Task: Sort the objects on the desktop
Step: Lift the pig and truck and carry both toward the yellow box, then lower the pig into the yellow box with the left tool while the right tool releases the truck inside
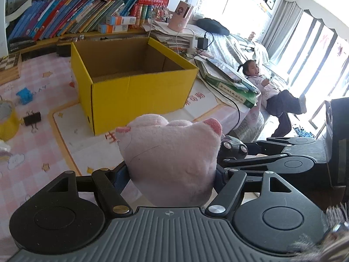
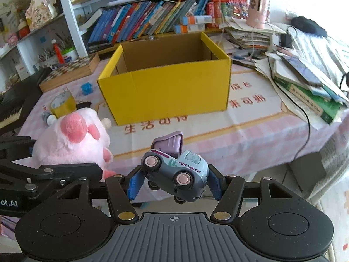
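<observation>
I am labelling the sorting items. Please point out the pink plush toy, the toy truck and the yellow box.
pink plush toy (image 1: 172, 159), left wrist view, its body.
toy truck (image 2: 174, 170), right wrist view, its underside.
yellow box (image 2: 165, 87), right wrist view, its front wall.

2 wrist views face yellow box (image 1: 135, 91) (image 2: 165, 93) from near, left view angled rightward; both share box.

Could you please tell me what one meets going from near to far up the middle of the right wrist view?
Right tongs gripping the toy truck → pink checked tablecloth → yellow box → row of books on the shelf.
</observation>
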Demonstrator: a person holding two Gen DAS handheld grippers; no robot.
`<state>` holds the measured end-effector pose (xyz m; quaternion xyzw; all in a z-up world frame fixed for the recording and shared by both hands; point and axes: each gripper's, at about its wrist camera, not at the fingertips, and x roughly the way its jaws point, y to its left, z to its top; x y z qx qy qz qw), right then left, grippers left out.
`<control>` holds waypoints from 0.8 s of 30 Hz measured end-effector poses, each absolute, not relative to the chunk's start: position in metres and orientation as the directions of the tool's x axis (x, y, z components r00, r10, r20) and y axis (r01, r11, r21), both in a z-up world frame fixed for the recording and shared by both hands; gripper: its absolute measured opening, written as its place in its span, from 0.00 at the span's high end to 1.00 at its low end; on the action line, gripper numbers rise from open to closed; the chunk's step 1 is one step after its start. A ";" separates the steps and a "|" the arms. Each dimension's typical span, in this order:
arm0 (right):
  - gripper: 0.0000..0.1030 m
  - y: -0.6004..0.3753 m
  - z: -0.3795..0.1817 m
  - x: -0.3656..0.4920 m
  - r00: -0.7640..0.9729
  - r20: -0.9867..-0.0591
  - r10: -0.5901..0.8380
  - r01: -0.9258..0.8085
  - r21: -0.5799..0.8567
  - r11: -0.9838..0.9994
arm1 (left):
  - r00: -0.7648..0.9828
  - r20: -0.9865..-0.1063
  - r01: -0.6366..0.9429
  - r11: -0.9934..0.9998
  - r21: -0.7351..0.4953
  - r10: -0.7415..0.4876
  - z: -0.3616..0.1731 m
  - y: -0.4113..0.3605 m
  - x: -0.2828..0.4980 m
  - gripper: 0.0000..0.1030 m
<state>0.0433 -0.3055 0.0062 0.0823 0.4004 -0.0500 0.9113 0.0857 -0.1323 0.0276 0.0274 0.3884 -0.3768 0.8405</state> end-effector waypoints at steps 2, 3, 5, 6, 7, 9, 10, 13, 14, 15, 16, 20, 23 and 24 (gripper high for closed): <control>0.40 -0.307 0.009 0.053 0.680 -0.733 -0.018 0.143 0.109 0.984 | 0.423 -0.668 0.655 0.716 -0.243 -0.613 0.032 -0.135 0.093 0.32; 0.40 -0.309 0.010 0.057 0.684 -0.730 -0.014 0.138 0.110 0.984 | 0.429 -0.663 0.654 0.717 -0.241 -0.614 0.035 -0.136 0.097 0.32; 0.40 -0.312 0.013 0.066 0.692 -0.722 -0.006 0.125 0.112 0.986 | 0.440 -0.654 0.653 0.719 -0.237 -0.615 0.041 -0.139 0.105 0.32; 0.40 -0.314 0.015 0.071 0.696 -0.718 -0.001 0.119 0.114 0.986 | 0.446 -0.650 0.652 0.721 -0.235 -0.615 0.044 -0.142 0.109 0.32; 0.40 -0.316 0.017 0.076 0.701 -0.713 0.003 0.113 0.115 0.987 | 0.450 -0.646 0.651 0.722 -0.235 -0.616 0.046 -0.143 0.113 0.32; 0.40 -0.321 0.022 0.085 0.712 -0.702 0.014 0.098 0.119 0.988 | 0.462 -0.638 0.649 0.725 -0.231 -0.616 0.053 -0.149 0.122 0.32; 0.40 -0.323 0.025 0.090 0.717 -0.697 0.018 0.091 0.120 0.989 | 0.468 -0.634 0.648 0.727 -0.228 -0.616 0.055 -0.152 0.125 0.32; 0.40 -0.332 0.036 0.104 0.739 -0.673 0.029 0.064 0.114 0.991 | 0.486 -0.621 0.644 0.732 -0.221 -0.615 0.065 -0.159 0.135 0.32; 0.40 -0.335 0.041 0.111 0.749 -0.662 0.034 0.053 0.110 0.993 | 0.492 -0.617 0.643 0.734 -0.219 -0.615 0.068 -0.161 0.138 0.32; 0.40 -0.338 0.045 0.116 0.758 -0.651 0.038 0.041 0.106 0.993 | 0.498 -0.612 0.642 0.735 -0.216 -0.614 0.071 -0.164 0.141 0.32; 0.40 -0.342 0.049 0.121 0.767 -0.640 0.042 0.030 0.100 0.995 | 0.505 -0.608 0.641 0.738 -0.210 -0.612 0.075 -0.167 0.145 0.32; 0.40 -0.355 0.064 0.146 0.802 -0.595 0.055 -0.031 0.050 0.998 | 0.533 -0.592 0.637 0.747 -0.189 -0.605 0.087 -0.180 0.162 0.32; 0.40 -0.364 0.070 0.168 0.821 -0.567 0.070 -0.090 -0.007 0.996 | 0.561 -0.582 0.641 0.754 -0.145 -0.589 0.096 -0.192 0.176 0.32; 0.40 -0.366 0.071 0.174 0.825 -0.560 0.072 -0.108 -0.032 0.994 | 0.567 -0.580 0.643 0.754 -0.130 -0.584 0.098 -0.196 0.181 0.32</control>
